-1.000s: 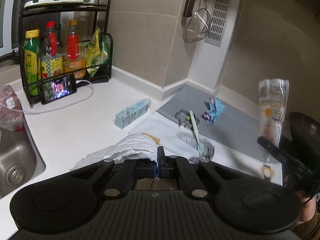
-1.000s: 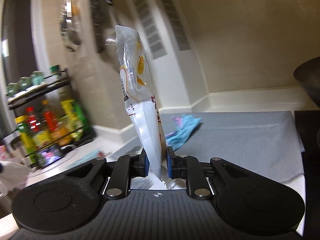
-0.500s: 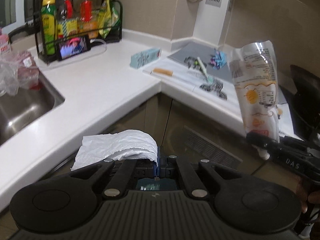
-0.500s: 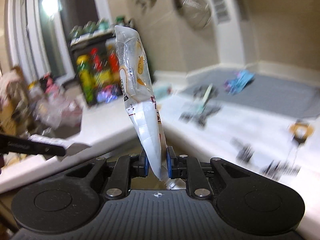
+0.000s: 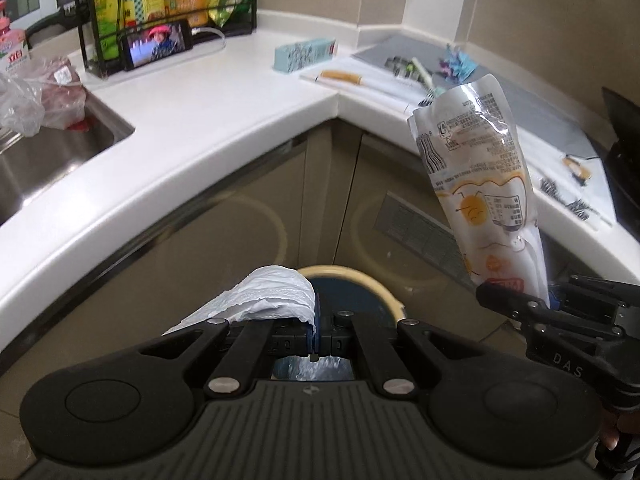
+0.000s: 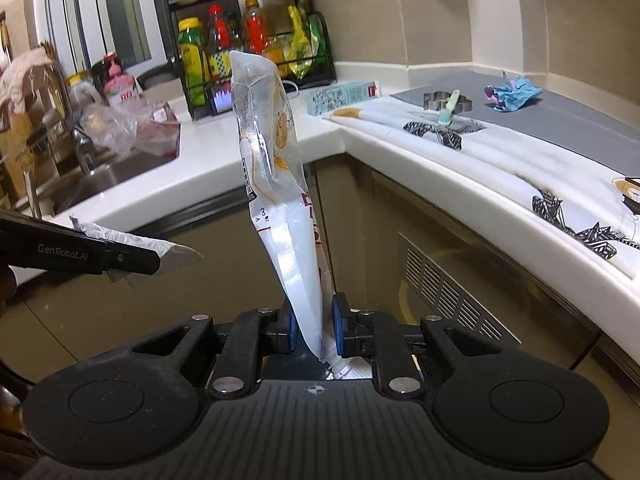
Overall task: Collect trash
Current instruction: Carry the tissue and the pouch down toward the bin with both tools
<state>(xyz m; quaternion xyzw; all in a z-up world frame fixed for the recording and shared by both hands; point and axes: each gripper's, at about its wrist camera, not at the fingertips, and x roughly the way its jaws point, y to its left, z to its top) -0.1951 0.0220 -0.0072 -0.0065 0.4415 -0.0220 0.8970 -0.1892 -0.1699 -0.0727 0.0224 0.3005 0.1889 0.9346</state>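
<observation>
Plainly, the main risk is a miss at the round cream-rimmed waste bin, which is seen on the floor below the corner of the white desk, partly hidden by the left gripper. If the crumpled white paper tissue is let go while it hangs to one side of the bin's mouth, it could drift past the rim, being light and broad. The tall clear-and-white plastic snack pouch could also tip as it is released, since it is pinched only at its lower end and stands well above the right gripper; a fall across the rim is judged possible. A clash between the two tools is a further concern, as both are crowded over the same bin.

The tissue is clamped in fully closed jaws on the left and bulges out to one side of them. The pouch, printed with orange motifs and a barcode, looks empty and creased; it is pressed between narrowly parted jaws on the right. More litter, a crumpled blue wrapper, is left on the desk, far from the bin.
</observation>
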